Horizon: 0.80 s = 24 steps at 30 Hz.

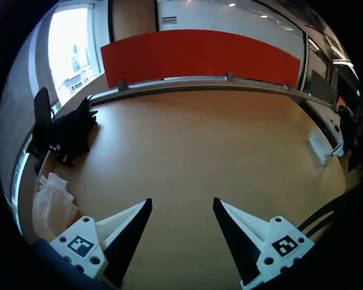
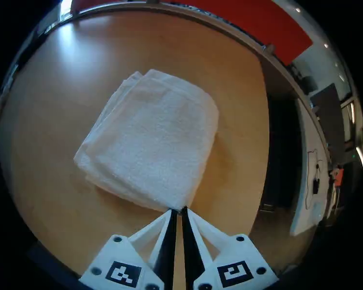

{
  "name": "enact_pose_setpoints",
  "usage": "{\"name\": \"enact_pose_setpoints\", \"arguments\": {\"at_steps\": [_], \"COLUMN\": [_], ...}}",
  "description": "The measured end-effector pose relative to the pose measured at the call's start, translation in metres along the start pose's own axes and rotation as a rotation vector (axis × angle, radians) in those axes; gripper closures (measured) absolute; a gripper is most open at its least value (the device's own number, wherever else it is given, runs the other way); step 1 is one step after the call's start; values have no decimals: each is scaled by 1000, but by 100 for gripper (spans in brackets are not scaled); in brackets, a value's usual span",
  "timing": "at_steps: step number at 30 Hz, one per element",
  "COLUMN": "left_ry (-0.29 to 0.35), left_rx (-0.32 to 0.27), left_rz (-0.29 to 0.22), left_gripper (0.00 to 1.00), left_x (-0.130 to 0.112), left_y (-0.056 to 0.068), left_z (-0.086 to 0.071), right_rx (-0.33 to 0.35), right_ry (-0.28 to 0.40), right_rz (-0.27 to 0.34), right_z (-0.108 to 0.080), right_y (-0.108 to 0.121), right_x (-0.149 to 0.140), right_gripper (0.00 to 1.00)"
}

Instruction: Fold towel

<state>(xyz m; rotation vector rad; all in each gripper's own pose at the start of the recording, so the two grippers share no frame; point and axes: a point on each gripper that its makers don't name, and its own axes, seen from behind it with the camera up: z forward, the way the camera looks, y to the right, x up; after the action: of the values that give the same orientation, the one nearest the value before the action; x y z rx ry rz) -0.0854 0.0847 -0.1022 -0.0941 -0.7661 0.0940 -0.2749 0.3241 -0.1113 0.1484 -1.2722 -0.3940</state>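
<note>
One broad table (image 1: 191,145) takes up most of what I get from both cameras: smooth, warm wood-look top with a soft sheen. In the left gripper view a long, flat red panel (image 1: 201,55) stands along its far edge on a pale metal rail, and a bright window (image 1: 70,53) sits off to the left.

Next in size is the towel (image 2: 152,140). In the right gripper view it lies flat on the table, folded into a thick, rounded-cornered rectangle of white nubbly terry, with stacked layers showing along its left edge. It sits near the table's right-hand rim, turned at an angle, one corner pointing straight at me.

In the left gripper view a black chair (image 1: 42,111) and a slumped black bag (image 1: 75,130) sit at the table's left edge, with crinkled pale bags (image 1: 53,203) nearer to me.

My left gripper (image 1: 182,199) hangs over bare wood with its two wedge-shaped fingers, white with black inner faces, spread wide and holding nothing.

My right gripper (image 2: 177,209) has its fingers drawn almost together, a thin slit between them. The tips meet the towel's near corner; I cannot tell whether any cloth is pinched.

Small square black-and-white marker tags (image 1: 81,245) sit on the white finger bases.
</note>
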Motion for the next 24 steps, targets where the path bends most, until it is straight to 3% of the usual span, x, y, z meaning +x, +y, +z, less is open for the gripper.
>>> {"name": "enact_pose_setpoints", "arguments": {"at_steps": [8, 15, 19, 24], "left_ry": [-3, -2, -1, 1], "left_rx": [3, -1, -6, -10], "left_rz": [-2, -9, -7, -8], "left_gripper": [7, 7, 7, 7], "left_x": [-3, -4, -4, -3], "left_y": [-2, -1, 1, 3], "left_z": [-1, -1, -1, -1], "right_rx": [-13, -20, -11, -6], "right_ry": [-3, 4, 17, 28], "right_rz": [10, 9, 4, 5], "right_z": [1, -4, -8, -11], "right_y": [0, 1, -3, -6], "right_x": [-4, -9, -9, -8], "right_gripper": [77, 36, 22, 19]}}
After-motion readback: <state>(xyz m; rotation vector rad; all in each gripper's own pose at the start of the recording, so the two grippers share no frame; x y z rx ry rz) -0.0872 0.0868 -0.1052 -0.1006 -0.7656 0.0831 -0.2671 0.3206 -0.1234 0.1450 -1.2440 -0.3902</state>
